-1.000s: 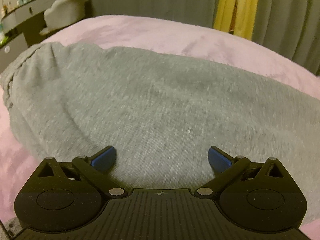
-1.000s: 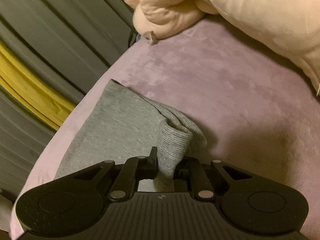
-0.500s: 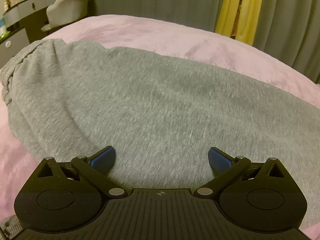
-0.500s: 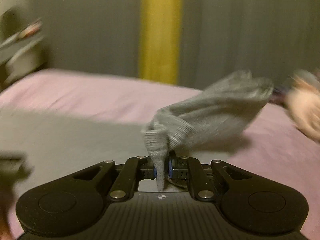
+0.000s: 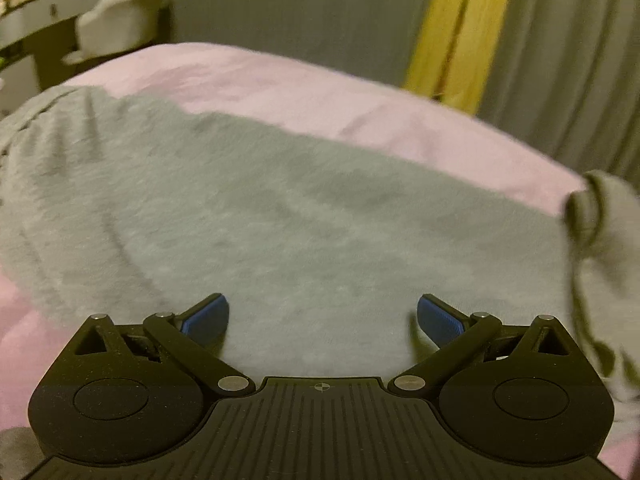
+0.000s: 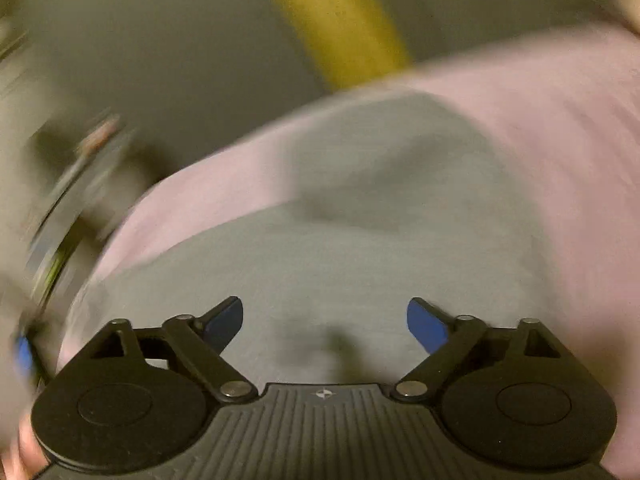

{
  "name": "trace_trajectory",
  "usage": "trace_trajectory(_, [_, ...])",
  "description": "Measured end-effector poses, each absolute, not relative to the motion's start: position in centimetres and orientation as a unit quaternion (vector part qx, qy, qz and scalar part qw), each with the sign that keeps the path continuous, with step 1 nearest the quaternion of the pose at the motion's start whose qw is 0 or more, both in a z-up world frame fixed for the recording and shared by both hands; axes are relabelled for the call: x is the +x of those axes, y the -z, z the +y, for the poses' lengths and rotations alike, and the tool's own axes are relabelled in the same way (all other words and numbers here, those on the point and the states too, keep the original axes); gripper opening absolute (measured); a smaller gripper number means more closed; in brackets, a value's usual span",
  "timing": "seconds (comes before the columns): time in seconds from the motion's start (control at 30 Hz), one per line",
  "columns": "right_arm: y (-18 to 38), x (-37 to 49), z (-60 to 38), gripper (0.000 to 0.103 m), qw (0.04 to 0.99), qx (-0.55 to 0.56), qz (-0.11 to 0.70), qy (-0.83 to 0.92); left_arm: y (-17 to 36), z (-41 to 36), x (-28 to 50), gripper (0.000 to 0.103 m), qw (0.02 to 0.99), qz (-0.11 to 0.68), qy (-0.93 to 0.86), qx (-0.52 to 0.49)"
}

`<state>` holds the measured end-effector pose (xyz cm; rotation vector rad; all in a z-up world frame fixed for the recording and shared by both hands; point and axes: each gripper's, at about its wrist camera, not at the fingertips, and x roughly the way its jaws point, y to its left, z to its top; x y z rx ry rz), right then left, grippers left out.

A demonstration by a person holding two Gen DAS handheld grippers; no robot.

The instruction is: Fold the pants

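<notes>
Risk starts at the right gripper (image 6: 324,320): its blue-padded jaws are opening wide with nothing between them, above the soft grey knit pants (image 5: 280,216), so the raised leg cuff (image 5: 596,216) at the right edge of the left view could flop down crooked or bunched, spoiling the fold line. The left gripper (image 5: 322,318) gapes empty over the flat cloth, pinning nothing, so a tug might drag the whole garment. The pants lie across the pink plush bedspread (image 5: 280,80), with bare bedding beyond them before the grey and yellow curtains (image 5: 460,32).
</notes>
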<state>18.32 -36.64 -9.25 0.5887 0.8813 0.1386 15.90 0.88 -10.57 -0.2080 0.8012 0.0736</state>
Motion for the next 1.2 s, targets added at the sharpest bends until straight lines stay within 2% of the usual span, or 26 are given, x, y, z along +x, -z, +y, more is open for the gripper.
trace_trajectory(0.03, [10.3, 18.6, -37.9, 0.085, 0.842, 0.306, 0.444, -0.026, 10.3, 0.6, 15.7, 0.103, 0.915, 0.387, -0.012, -0.114])
trace_trajectory(0.1, [10.8, 18.4, -39.4, 0.084, 0.829, 0.348, 0.438, 0.004, 9.7, -0.4, 15.8, 0.103, 0.909, 0.389, 0.036, -0.144])
trace_trajectory(0.2, [8.9, 17.2, -39.1, 0.092, 0.869, 0.306, 0.389, 0.024, 9.4, -2.6, 16.8, 0.103, 0.885, 0.406, 0.117, -0.196])
trace_trajectory(0.33, [7.6, 16.2, -39.3, 0.095, 0.887, 0.294, 0.356, 0.025, 10.3, -6.2, 19.2, 0.102, 0.834, 0.446, 0.206, -0.253])
trace_trajectory(0.37, [7.4, 15.8, -39.7, 0.096, 0.887, 0.298, 0.352, 0.024, 10.8, -7.0, 19.8, 0.100, 0.821, 0.456, 0.216, -0.266])
trace_trajectory(0.43, [7.0, 15.1, -40.1, 0.099, 0.888, 0.308, 0.341, 0.019, 12.0, -8.7, 21.5, 0.081, 0.787, 0.490, 0.233, -0.295])
trace_trajectory(0.5, [7.2, 14.6, -41.2, 0.099, 0.886, 0.327, 0.329, 0.015, 13.6, -10.2, 23.0, 0.074, 0.752, 0.523, 0.243, -0.318])
trace_trajectory(0.6, [8.6, 14.3, -42.7, 0.099, 0.857, 0.394, 0.331, 0.009, 15.1, -11.6, 23.5, 0.073, 0.741, 0.528, 0.245, -0.335])
trace_trajectory(0.67, [9.6, 14.9, -43.0, 0.099, 0.845, 0.416, 0.337, 0.005, 15.5, -11.7, 24.4, 0.069, 0.732, 0.532, 0.235, -0.355])
trace_trajectory(0.73, [10.2, 15.6, -42.8, 0.099, 0.843, 0.417, 0.339, 0.001, 15.8, -11.9, 24.8, 0.042, 0.726, 0.539, 0.214, -0.369])
trace_trajectory(0.77, [10.3, 16.0, -42.7, 0.099, 0.844, 0.416, 0.339, -0.004, 16.0, -11.8, 24.9, 0.017, 0.724, 0.547, 0.203, -0.367])
trace_trajectory(0.87, [10.9, 16.9, -42.3, 0.099, 0.839, 0.422, 0.343, -0.023, 15.4, -11.1, 23.6, 0.016, 0.732, 0.529, 0.205, -0.379])
trace_trajectory(1.0, [11.1, 16.0, -43.2, 0.099, 0.827, 0.462, 0.315, -0.054, 11.4, -8.7, 20.7, 0.015, 0.795, 0.468, 0.217, -0.320])
trace_trajectory(1.1, [11.3, 15.4, -44.0, 0.099, 0.812, 0.496, 0.301, -0.067, 9.5, -5.5, 19.1, 0.016, 0.822, 0.452, 0.199, -0.285])
trace_trajectory(1.2, [11.7, 16.0, -43.8, 0.099, 0.802, 0.502, 0.318, -0.068, 9.5, -4.3, 18.0, 0.025, 0.836, 0.467, 0.182, -0.222])
